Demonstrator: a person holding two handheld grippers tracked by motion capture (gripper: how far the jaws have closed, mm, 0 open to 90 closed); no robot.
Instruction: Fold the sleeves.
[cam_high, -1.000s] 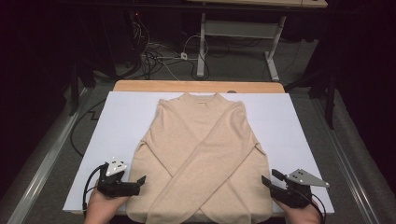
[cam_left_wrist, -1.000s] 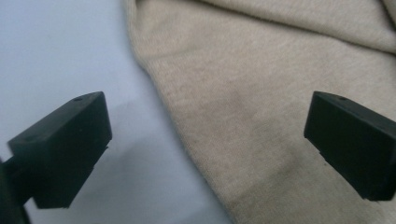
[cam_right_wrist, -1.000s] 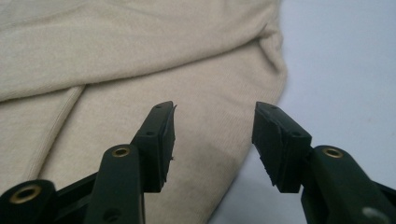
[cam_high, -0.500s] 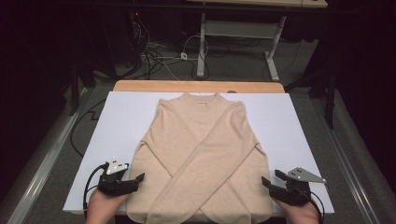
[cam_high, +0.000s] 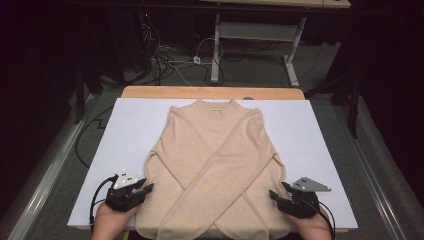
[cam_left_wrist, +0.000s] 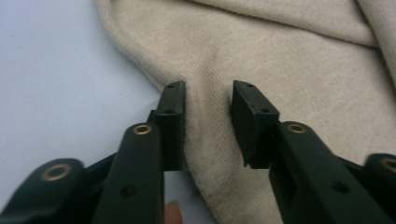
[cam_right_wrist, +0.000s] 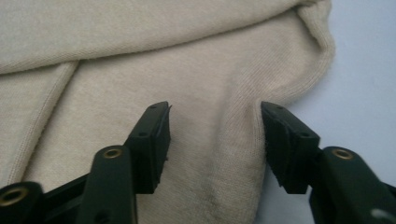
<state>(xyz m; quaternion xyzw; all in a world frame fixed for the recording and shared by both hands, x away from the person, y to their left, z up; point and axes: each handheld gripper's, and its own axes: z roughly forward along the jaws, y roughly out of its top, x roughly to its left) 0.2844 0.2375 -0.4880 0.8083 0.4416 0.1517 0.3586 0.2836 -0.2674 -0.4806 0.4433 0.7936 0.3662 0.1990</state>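
A beige knit sweater (cam_high: 215, 165) lies flat on the white board (cam_high: 125, 130), sleeves crossed over its front. My left gripper (cam_high: 148, 186) is at the sweater's lower left edge. In the left gripper view, its jaws (cam_left_wrist: 208, 100) have just been closing, and both pads touch a raised fold of the sweater (cam_left_wrist: 280, 56) pinched between them. My right gripper (cam_high: 274, 194) is at the lower right edge. Its jaws (cam_right_wrist: 215, 116) have just been closing too but stand wide apart. They straddle the sweater (cam_right_wrist: 140, 46) hem, where a soft ridge rises beside the right pad.
The white board rests on a wooden table (cam_high: 210, 92). Bare board (cam_high: 320, 150) flanks the sweater on both sides. Cables (cam_high: 170, 60) and a desk frame (cam_high: 250, 35) stand on the dark floor beyond. Metal rails (cam_high: 45, 185) run along both sides.
The left gripper's jaws have drawn closer together at the sweater's left edge. Both hands have stayed almost where they were, and the sweater lies as before.
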